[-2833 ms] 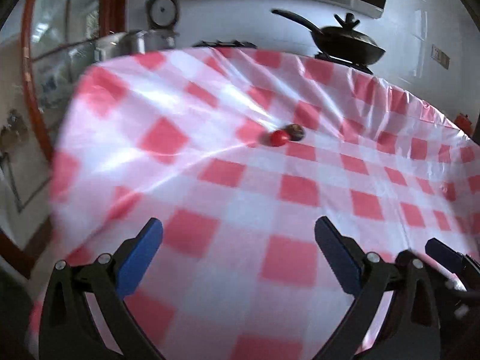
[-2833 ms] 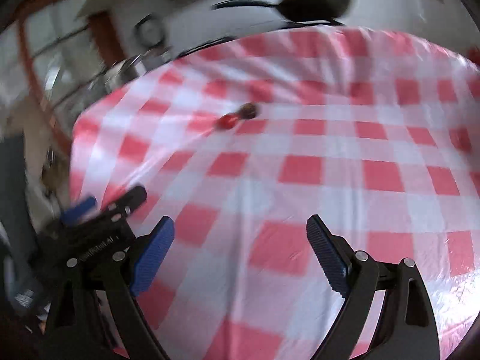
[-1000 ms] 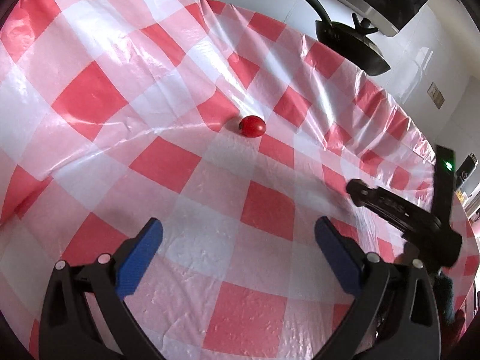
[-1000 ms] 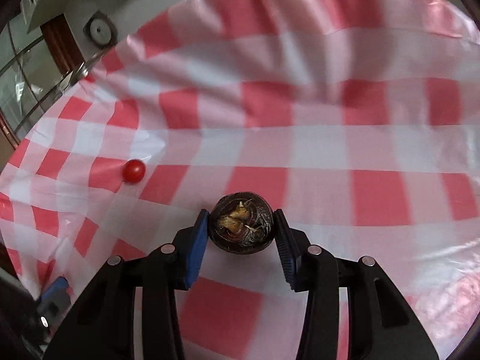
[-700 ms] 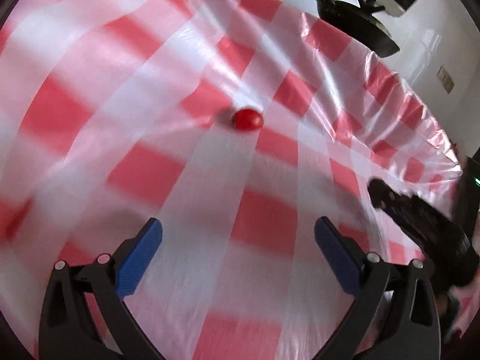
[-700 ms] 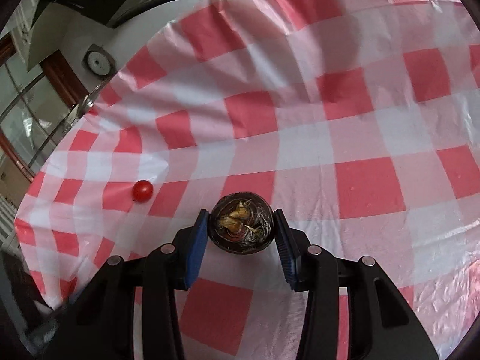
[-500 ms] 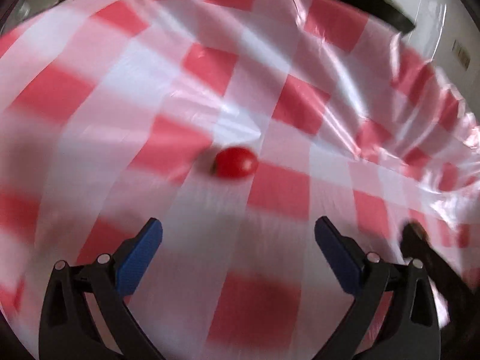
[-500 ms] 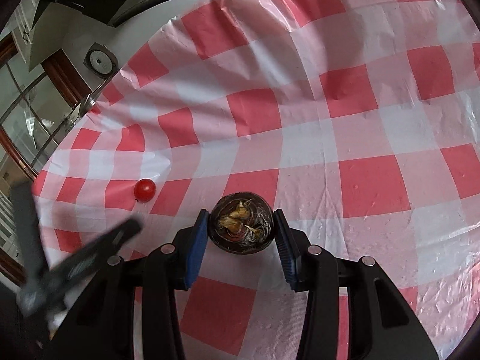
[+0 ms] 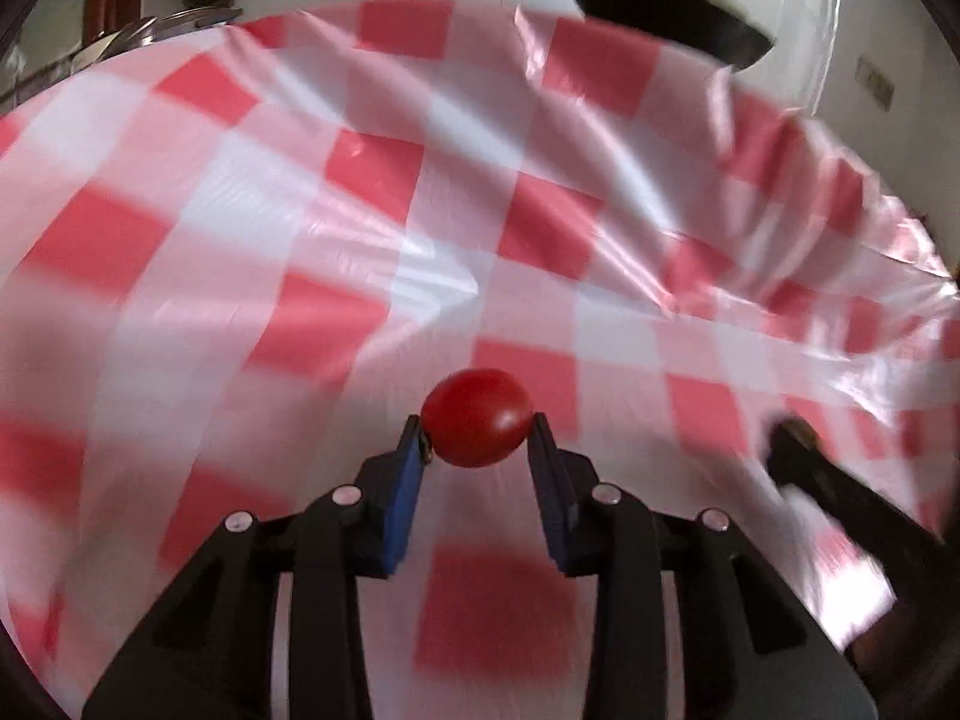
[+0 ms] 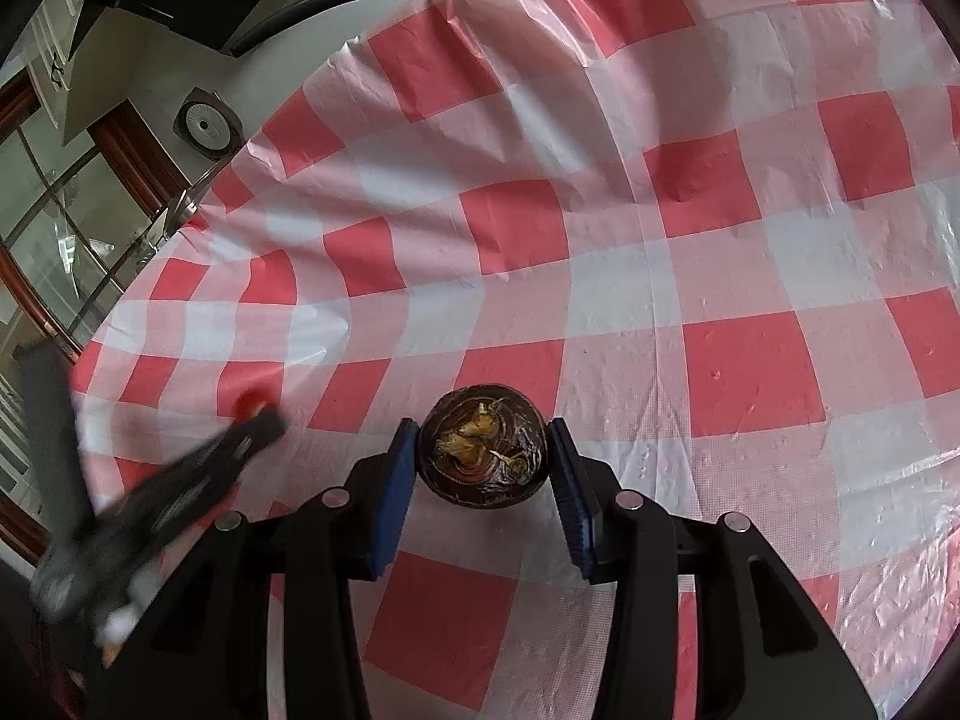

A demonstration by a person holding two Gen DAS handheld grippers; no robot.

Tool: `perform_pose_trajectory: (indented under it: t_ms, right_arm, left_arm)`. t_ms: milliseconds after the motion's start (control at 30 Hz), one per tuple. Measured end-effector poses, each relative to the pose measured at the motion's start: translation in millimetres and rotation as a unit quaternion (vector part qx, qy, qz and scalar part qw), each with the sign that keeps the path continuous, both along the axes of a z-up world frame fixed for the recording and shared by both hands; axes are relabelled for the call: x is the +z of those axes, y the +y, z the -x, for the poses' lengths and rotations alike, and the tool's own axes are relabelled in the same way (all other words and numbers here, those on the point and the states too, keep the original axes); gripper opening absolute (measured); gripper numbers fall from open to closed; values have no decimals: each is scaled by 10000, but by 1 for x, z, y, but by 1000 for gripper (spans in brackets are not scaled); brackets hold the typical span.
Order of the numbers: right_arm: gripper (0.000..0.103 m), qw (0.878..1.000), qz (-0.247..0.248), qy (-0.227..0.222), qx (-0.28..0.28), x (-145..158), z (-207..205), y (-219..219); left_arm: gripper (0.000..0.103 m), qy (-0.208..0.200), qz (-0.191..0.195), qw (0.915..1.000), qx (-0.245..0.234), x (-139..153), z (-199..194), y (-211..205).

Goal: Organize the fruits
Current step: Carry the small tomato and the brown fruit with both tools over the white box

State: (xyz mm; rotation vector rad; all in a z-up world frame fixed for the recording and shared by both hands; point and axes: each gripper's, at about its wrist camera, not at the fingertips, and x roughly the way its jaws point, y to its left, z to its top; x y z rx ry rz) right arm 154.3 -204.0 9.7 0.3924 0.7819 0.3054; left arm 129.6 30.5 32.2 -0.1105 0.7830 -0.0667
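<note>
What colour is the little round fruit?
Red. The fruit shows best in the left wrist view.

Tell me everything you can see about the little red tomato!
The cherry tomato is small, round, smooth and glossy red, with a faint shine on its skin. It sits between the blue pads of the left hand-held gripper, whose jaws have just been closing and now press on both its sides. Beneath it lies the red-and-white checked plastic tablecloth; whether the tomato has left the cloth cannot be told. In the right wrist view it is a blurred red spot.
</note>
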Motion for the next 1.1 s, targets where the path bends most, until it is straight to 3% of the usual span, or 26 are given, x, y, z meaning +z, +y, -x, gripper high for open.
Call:
perform_pose_trajectory:
  t_ms: [133,233,567,833,900,1100]
  right_arm:
    - [43,10000,3,-4,2,0,0,0]
    - [43,10000,6,-1,14,0,0,0]
    - [43,9999,98,104,-31,-1,-3,2]
    - [43,9995,220,142,-179,1,5,2]
    - [43,9990,163,326,-261,-1,21,2]
    - [43,9994,-13,332,41,-1,83,22]
  left_arm:
    - [35,-153,303,9994,93,0,68,9]
    - [35,-140,614,9974,352,-7,93,22]
    - [36,-188,1307,9895,596,-7,98,40]
    - [36,-187,1306,9886,729,-6,104,43]
    - [36,-138,1309,9881,800,-7,113,46]
    - [36,-236,1033,9902,915,-4,168,51]
